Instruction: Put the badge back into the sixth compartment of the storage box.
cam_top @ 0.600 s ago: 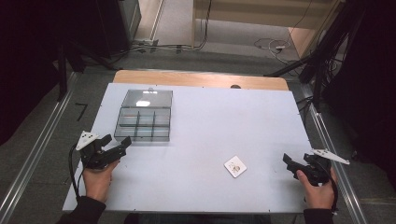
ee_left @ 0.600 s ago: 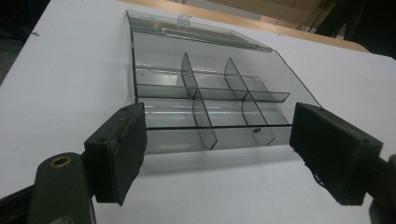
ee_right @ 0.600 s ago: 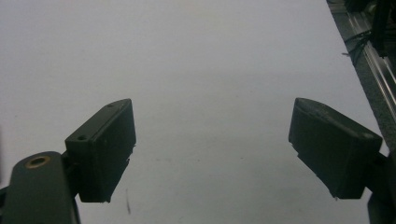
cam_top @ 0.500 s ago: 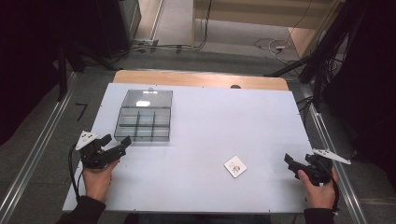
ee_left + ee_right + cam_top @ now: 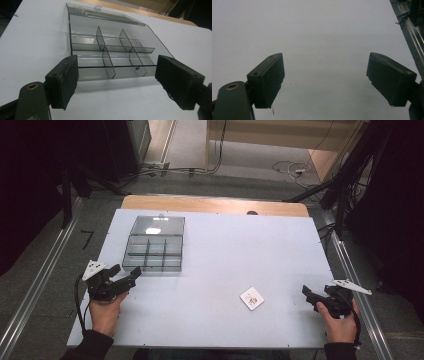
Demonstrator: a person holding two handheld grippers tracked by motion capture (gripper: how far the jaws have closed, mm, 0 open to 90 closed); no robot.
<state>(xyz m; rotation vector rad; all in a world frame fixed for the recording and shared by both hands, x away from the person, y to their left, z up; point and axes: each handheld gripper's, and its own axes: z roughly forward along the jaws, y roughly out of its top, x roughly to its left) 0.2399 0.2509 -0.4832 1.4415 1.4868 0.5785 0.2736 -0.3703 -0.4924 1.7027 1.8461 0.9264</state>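
Observation:
A clear plastic compartment box (image 5: 154, 253) lies at the table's left, its lid (image 5: 158, 225) folded back on the far side. In the left gripper view the box (image 5: 110, 47) is just ahead, with empty divided cells. My left gripper (image 5: 127, 278) is open near the box's front left corner, apart from it; its jaws (image 5: 117, 76) are spread wide with nothing between them. A small white square card (image 5: 252, 298) lies at the front right. My right gripper (image 5: 307, 295) is open to the right of the card, and its jaws (image 5: 325, 77) frame bare table.
The white table (image 5: 225, 250) has a wooden strip (image 5: 210, 205) along its far edge. Metal rails (image 5: 40, 285) run beside both of its sides. Cables (image 5: 290, 169) lie on the floor beyond.

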